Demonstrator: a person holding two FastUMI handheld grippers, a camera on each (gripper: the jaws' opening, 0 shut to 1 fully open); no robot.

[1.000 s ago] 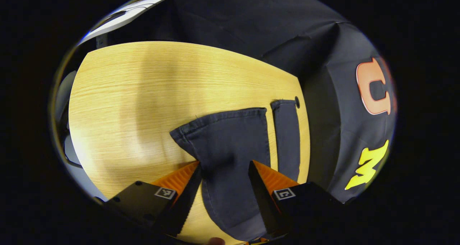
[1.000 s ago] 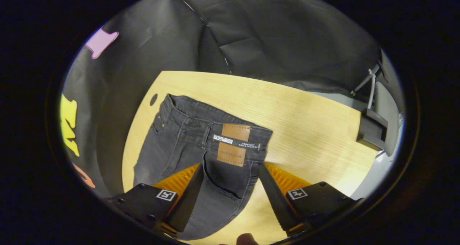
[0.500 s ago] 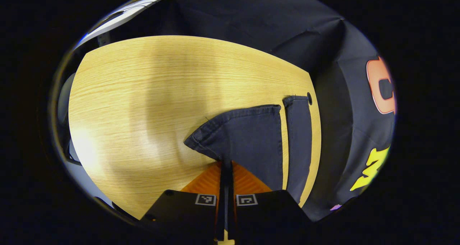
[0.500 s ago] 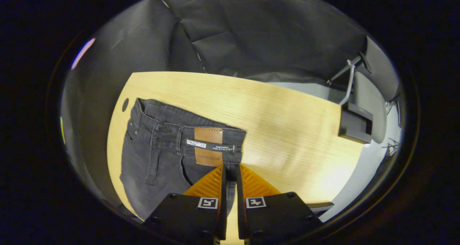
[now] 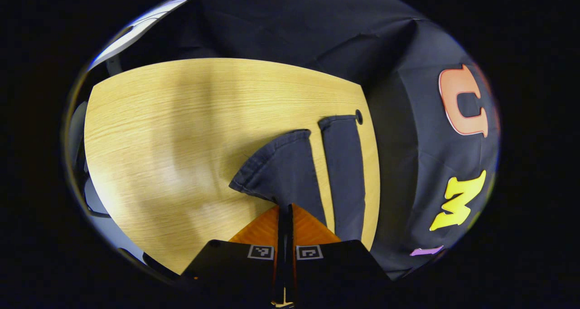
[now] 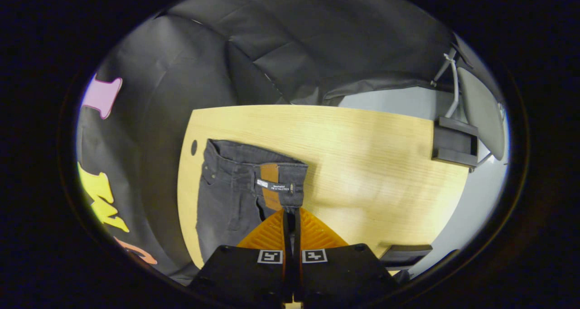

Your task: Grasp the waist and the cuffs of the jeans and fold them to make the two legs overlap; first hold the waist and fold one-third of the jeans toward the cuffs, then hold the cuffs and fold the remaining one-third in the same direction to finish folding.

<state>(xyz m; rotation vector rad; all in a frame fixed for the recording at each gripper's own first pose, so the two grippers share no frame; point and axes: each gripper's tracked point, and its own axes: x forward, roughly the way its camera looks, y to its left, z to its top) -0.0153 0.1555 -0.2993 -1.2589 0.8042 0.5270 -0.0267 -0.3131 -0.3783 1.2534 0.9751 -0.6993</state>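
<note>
While the jeans are lying on the light wood worktop, the near leg's cuff is clamped in the left tongs and the waist edge by the leather patch is pinched in the right tongs. Both ends seem to be held so that leg can be flipped over onto the far leg. The worktop is surrounded by black cloth wall, and a grey chair is parked off the far side.
</note>
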